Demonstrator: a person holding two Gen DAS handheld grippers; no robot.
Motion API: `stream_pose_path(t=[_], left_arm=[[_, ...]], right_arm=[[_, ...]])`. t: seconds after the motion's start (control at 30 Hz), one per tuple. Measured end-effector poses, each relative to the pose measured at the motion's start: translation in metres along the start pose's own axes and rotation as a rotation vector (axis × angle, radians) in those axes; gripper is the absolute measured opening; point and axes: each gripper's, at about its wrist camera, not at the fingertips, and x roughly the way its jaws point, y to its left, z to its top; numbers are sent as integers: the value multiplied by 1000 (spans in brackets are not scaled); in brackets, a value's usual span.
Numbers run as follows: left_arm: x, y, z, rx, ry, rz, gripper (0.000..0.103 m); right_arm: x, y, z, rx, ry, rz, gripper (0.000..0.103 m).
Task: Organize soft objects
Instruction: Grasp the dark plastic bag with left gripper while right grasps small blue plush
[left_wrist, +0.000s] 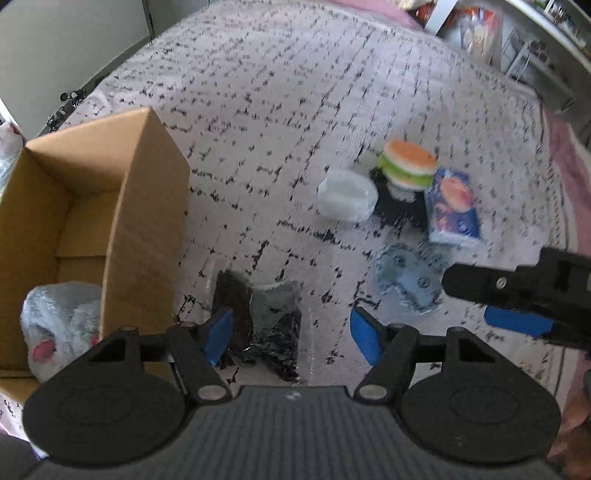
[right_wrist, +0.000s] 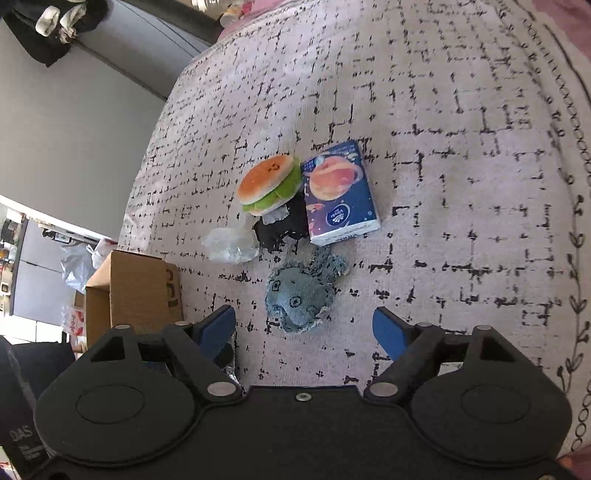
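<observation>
Two hand-held grippers above a bed (right_wrist: 461, 110) covered with a grid-patterned spread. The left gripper (left_wrist: 291, 332) points steeply down at a dark grey, shiny soft item (left_wrist: 269, 317) lying between its blue fingers (left_wrist: 219, 332); the pads stand apart and do not press on it, so nothing is grasped. The right gripper (right_wrist: 304, 328) is likewise released, its fingers on either side of a blue denim plush (right_wrist: 301, 295) without touching it. Behind lie a burger plush (right_wrist: 269, 184), a tissue pack (right_wrist: 340, 195), a crumpled clear bag (right_wrist: 231, 245) and a black cloth (right_wrist: 284, 225), all close together. A cardboard box (left_wrist: 144, 206) stands to the left, with a grey plush (left_wrist: 59, 317) already inside.

Probable hazards:
- The left fingers may pinch the spread along with the flat, limp item, or slide off its glossy face.
- The denim plush is off-centre toward the left finger, so it may roll out as the fingers close.
- The two grippers work close together, as the left view shows, and could collide.
- A carry toward the box could catch its tall near wall.
</observation>
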Motion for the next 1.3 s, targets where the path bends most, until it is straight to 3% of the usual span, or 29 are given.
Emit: stream_pose_path(t=[0.13, 0.2, 0.3, 0.47, 0.57, 0.63, 0.77, 1.07, 1.3], left_arm=[[13, 0, 2, -1, 29, 33, 69], [17, -1, 3, 11, 39, 50, 69], [23, 1, 6, 7, 59, 61, 68], [25, 7, 11, -16, 67, 74, 46], [22, 8, 15, -12, 67, 55, 39], [20, 9, 18, -19, 68, 24, 36], [8, 6, 22, -11, 49, -7, 35], [-26, 5, 24, 3, 10, -74, 35], [-51, 15, 22, -4, -32, -103, 35]], right_arm=[[12, -1, 3, 1, 27, -5, 80], [17, -2, 4, 7, 42, -5, 71], [26, -1, 5, 9, 65, -13, 67], [33, 4, 8, -1, 59, -19, 67], [37, 7, 11, -5, 48, -26, 65], [38, 8, 12, -16, 35, -39, 60], [41, 10, 12, -39, 13, -86, 37], [27, 12, 5, -54, 7, -96, 12], [5, 23, -5, -88, -26, -74, 0]])
